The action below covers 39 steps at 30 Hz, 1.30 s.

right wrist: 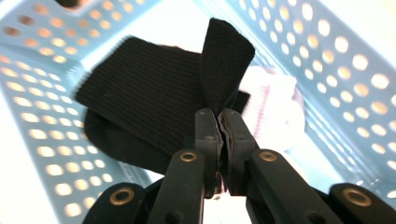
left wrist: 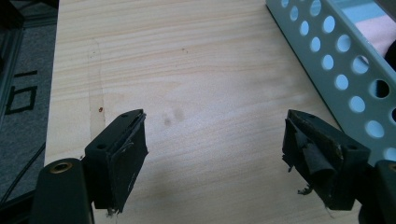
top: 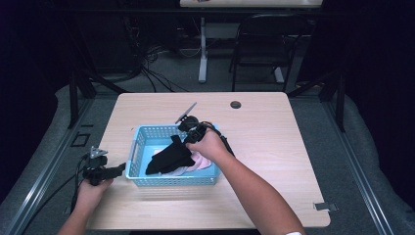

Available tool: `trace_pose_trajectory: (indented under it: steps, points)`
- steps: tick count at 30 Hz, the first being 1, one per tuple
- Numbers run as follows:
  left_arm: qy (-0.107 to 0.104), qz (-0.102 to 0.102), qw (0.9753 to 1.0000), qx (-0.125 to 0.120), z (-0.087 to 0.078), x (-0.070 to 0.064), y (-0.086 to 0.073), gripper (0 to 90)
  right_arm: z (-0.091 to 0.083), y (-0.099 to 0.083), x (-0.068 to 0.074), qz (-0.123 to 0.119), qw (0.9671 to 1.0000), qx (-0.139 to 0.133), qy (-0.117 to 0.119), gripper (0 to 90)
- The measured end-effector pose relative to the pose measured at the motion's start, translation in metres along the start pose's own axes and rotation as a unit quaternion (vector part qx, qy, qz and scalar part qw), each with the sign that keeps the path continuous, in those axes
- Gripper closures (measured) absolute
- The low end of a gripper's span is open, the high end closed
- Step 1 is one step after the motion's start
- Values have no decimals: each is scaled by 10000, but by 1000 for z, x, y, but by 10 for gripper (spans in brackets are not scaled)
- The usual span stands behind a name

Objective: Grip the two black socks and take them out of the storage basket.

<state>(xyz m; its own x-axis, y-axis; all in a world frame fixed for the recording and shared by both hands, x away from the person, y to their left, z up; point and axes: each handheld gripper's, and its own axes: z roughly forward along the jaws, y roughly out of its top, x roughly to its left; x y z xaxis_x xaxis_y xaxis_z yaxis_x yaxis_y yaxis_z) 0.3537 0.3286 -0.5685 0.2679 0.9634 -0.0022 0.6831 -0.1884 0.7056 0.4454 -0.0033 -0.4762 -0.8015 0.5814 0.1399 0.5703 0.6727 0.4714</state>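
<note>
A light blue perforated basket (top: 139,134) stands on the wooden table, left of centre. A black sock (top: 169,157) hangs into it, pinched at one edge by my right gripper (top: 188,134), which is shut on it over the basket's far side. In the right gripper view the black sock (right wrist: 140,102) drapes down from the closed jaws over a pink and white sock (right wrist: 275,105) lying in the basket (right wrist: 42,116). My left gripper (top: 120,169) sits open just left of the basket, low over the bare table (left wrist: 196,84), its pads (left wrist: 123,163) wide apart with nothing between them.
The basket's wall (left wrist: 345,65) lies close to the left gripper's right jaw. A round cable hole (top: 236,105) sits near the table's far edge. A black chair (top: 266,44) and a second table's leg (top: 203,49) stand beyond. Bare wood stretches right of the basket.
</note>
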Motion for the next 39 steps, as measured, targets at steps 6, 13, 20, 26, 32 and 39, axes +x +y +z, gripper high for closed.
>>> trace_pose_trajectory:
  steps: [6,13,20,26,32,39]
  points:
    - [0,-4,10000,-6,0,0,0,217,-30,13,13,-172,9995,-264,75,872]
    - [-2,-20,10000,2,0,0,0,217,-63,24,26,-457,9982,-383,-53,875]
    - [-5,-18,10000,7,0,0,0,217,-89,25,24,-517,9978,-377,-195,875]
    - [-1,-24,10000,11,0,0,0,217,-106,18,21,-507,9977,-382,-248,875]
    - [5,-23,10000,14,0,0,0,217,-127,6,19,-519,9974,-385,-308,876]
    - [14,-27,10000,22,0,0,-1,217,-161,-15,10,-411,9968,-523,-442,875]
